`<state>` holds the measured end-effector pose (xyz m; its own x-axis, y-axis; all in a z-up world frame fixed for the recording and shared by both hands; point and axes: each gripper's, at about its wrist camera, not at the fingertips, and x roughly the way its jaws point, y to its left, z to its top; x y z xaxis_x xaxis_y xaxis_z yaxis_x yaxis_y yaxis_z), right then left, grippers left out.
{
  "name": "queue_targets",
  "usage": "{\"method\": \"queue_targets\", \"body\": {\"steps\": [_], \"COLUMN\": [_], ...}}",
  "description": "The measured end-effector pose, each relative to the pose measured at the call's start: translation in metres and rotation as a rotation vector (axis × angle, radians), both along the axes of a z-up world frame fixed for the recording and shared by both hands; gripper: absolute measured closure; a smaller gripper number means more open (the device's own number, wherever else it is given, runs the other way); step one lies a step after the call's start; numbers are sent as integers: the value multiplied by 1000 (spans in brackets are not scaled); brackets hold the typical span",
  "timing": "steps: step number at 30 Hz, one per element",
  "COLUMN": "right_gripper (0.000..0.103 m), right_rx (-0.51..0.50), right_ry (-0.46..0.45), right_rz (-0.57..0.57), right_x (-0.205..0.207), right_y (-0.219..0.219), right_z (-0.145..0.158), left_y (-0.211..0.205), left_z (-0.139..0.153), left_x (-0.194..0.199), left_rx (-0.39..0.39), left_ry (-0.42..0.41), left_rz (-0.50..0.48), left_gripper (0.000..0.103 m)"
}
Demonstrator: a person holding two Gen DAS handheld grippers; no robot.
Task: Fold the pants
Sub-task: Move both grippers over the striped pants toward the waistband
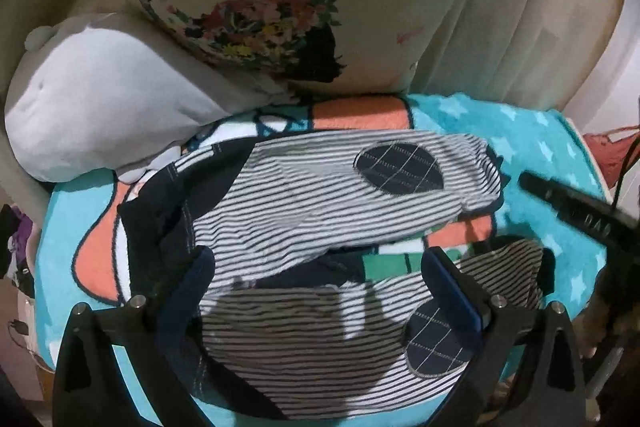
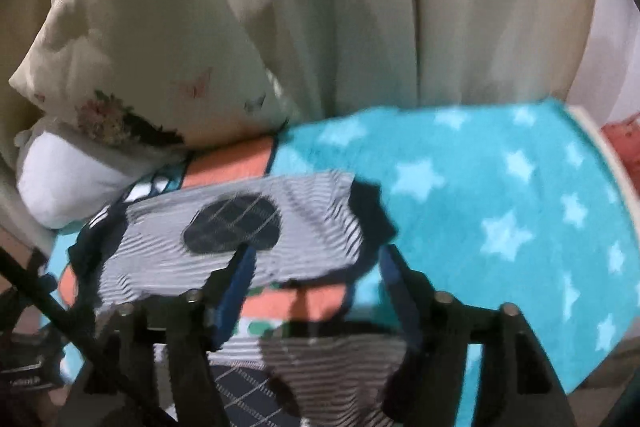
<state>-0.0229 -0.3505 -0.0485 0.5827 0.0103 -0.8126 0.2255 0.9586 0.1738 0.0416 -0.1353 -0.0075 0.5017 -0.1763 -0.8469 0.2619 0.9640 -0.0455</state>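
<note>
Small striped pants [image 1: 320,211] with navy oval knee patches [image 1: 400,167] lie spread on a teal star blanket [image 1: 532,143]. Both legs point right, with a gap between them. My left gripper [image 1: 320,267] is open above the near leg and crotch, jaws wide apart. My right gripper [image 2: 316,267] is open above the far leg's cuff [image 2: 368,219]; the pants [image 2: 256,227] lie under and left of it. The right gripper's finger also shows in the left wrist view [image 1: 576,207] at the right.
A floral pillow [image 1: 280,7] and a white plush [image 1: 100,99] lie at the blanket's far left. A cream curtain [image 2: 400,7] hangs behind. The blanket [image 2: 500,207] stretches right to a white edge [image 2: 600,147]. A red object [image 2: 624,143] sits beyond it.
</note>
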Motion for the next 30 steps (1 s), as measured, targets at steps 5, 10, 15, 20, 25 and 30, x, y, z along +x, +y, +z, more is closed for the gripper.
{"method": "queue_targets", "body": {"steps": [5, 10, 15, 20, 25, 30], "right_gripper": [41, 42, 42, 42, 42, 42], "right_rx": [-19, -109, -113, -105, -127, -147], "right_ry": [5, 35, 12, 46, 71, 85], "right_rz": [10, 29, 116, 194, 253, 308], "right_x": [0, 17, 42, 72, 95, 120], "right_y": [-8, -18, -15, -15, -15, -12], "right_z": [-2, 5, 6, -8, -21, -29], "left_y": [16, 37, 48, 62, 63, 39], "left_z": [24, 50, 34, 5, -18, -30], "left_x": [7, 27, 69, 94, 110, 117], "left_rx": [-42, 6, 35, 1, -8, 104], "left_ry": [-134, -257, -158, -55, 23, -22], "left_rz": [29, 93, 96, 10, -38, -125], "left_gripper": [0, 0, 0, 25, 50, 49]}}
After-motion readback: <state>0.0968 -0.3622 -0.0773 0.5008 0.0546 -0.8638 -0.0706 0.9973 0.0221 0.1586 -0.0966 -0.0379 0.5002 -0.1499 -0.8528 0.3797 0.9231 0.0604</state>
